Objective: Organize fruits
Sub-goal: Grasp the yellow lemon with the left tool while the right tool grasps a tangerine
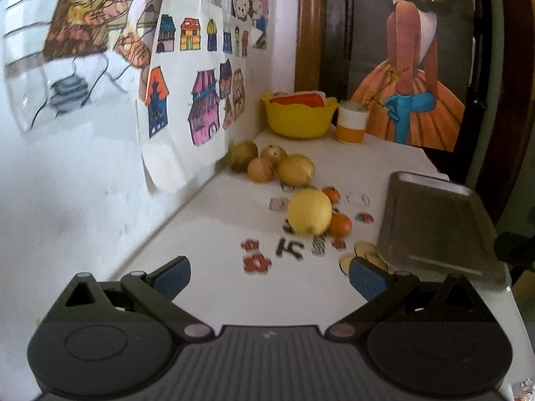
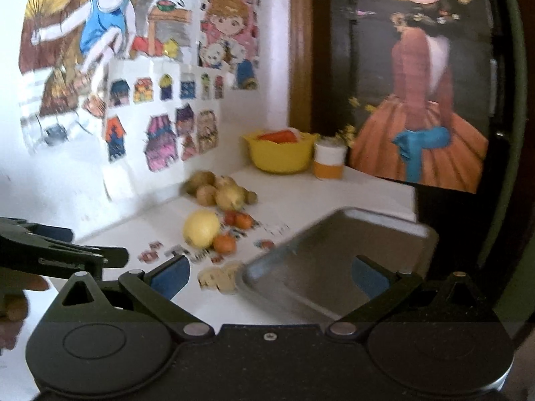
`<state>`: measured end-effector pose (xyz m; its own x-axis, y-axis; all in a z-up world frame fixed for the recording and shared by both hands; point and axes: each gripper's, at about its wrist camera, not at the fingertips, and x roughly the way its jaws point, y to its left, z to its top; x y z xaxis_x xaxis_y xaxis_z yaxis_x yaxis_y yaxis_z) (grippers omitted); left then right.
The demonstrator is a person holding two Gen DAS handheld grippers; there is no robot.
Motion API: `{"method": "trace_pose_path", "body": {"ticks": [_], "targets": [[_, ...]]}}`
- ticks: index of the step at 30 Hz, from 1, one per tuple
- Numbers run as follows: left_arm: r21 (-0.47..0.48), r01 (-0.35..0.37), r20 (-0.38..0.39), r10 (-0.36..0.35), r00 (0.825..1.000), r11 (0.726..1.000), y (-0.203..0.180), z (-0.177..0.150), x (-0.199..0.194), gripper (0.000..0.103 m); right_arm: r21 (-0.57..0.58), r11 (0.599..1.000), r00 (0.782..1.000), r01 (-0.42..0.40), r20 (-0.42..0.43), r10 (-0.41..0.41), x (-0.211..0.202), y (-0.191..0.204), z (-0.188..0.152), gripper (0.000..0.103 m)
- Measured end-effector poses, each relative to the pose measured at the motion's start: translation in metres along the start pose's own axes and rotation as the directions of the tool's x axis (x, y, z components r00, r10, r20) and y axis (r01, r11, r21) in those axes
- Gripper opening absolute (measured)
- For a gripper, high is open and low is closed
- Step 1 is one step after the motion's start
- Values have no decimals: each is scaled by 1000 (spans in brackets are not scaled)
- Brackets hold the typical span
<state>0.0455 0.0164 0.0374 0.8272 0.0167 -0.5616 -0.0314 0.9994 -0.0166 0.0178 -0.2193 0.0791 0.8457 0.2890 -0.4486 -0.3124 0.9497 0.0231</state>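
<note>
**Fruit loose on the worktop, both tools spread and empty**

Left tool (image 1: 269, 275) hung wide apart above the white worktop (image 1: 214, 287), nothing between the blue pads (image 1: 172, 275). Right tool (image 2: 269, 275) likewise spread and empty, hovering over the near corner of the metal tray (image 2: 337, 267).

Dead ahead of the left tool, near its midline: the big yellow fruit (image 1: 309, 212), round and smooth. Judged the heaviest piece, firm-skinned and liable to roll or squirt out of a shallow pinch; best taken across its widest girth, pads square to the sides. Touching it on the right, a small orange fruit (image 1: 341, 224), with another (image 1: 331, 194) just behind. Judged light, thin-skinned, easily bruised; a gentle squeeze across the middle looked right. Farther ahead, close to the wall, a huddle of brownish-yellow fruits (image 1: 272, 162), touching one another, so the outermost seemed the easiest first pick. Kind of fruit not clear through the blur.

Tray empty, lying ahead and to the right of the left tool; presumably the destination. Pale slices (image 1: 362, 254) just beside its near-left corner, identity uncertain.

Worktop smooth and white, printed with small coloured motifs (image 1: 255, 257) under the fruit; likely little grip against rolling. At the far end, a yellow bowl (image 1: 299, 115) and an orange-and-white cup (image 1: 351, 122). Drawings (image 1: 197, 100) papered the wall to the left; a dark painted panel (image 1: 411, 77) stood behind.
</note>
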Motion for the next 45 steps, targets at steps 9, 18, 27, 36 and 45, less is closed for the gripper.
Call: {"method": "trace_pose_path", "body": {"ticks": [9,18,27,36,45], "targets": [[7,20,-38,-19,999,1000,-8,29,56,103,-127,984,987,-129,-110,115,64,-7,26,103],[-54,33,-80,-37,996,998,-1,47,109,103,-283,933,963,-221,-213,163,127,1,37,102],[-10,56,-109,-57,992,998,-7,50,131,103,-200,909,889,-366,-362,279,172,-7,37,102],[67,36,-144,-26,989,997,-10,51,130,103,-221,876,840,-428,-454,296,165,-27,41,102],[118,28,-204,-3,979,993,-9,61,129,103,-322,790,790,-521,-533,304,167,-33,60,102]]}}
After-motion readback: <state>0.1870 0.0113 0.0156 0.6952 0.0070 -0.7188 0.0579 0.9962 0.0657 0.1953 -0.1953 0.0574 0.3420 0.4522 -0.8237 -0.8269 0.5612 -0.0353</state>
